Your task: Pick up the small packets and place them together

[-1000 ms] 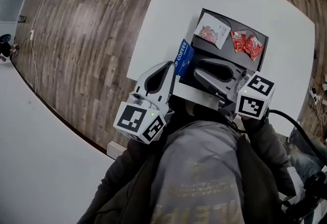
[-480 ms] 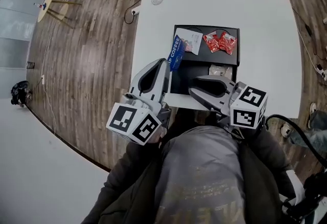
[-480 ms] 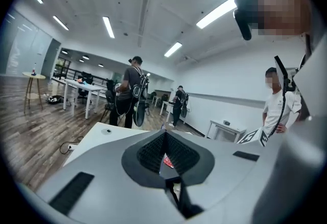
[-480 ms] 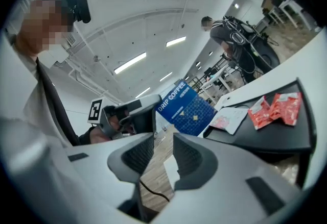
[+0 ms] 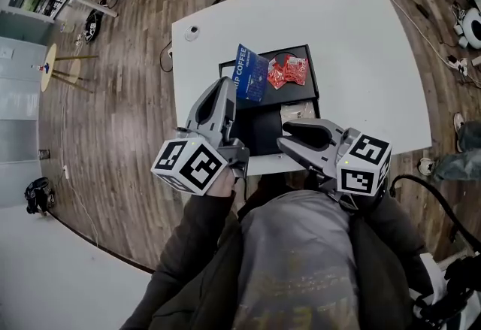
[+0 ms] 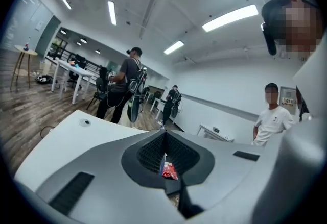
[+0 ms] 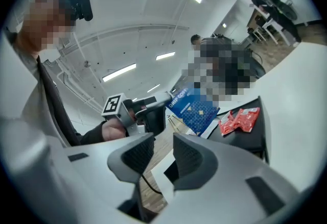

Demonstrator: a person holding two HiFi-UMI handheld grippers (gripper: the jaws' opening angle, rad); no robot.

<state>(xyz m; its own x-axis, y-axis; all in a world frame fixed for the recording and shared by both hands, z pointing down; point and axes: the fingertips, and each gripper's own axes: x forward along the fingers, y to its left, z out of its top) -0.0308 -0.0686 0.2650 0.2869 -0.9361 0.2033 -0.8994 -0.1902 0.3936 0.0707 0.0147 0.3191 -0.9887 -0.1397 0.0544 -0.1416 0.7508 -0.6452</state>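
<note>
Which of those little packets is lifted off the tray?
The blue drip coffee packet, pinched in the left claw; the two red packets and the pale packet lie on the black tray.

Evenly and brightly lit from above by ceiling strip lights (image 6: 231, 17). Soft glare on the white counter (image 5: 368, 50); faint shadows only. Strong fisheye bending toward the edges of all three views, with dark vignetted corners in both gripper views. Near fingers (image 7: 195, 162) slightly soft; head view sharp, without motion blur.
</note>
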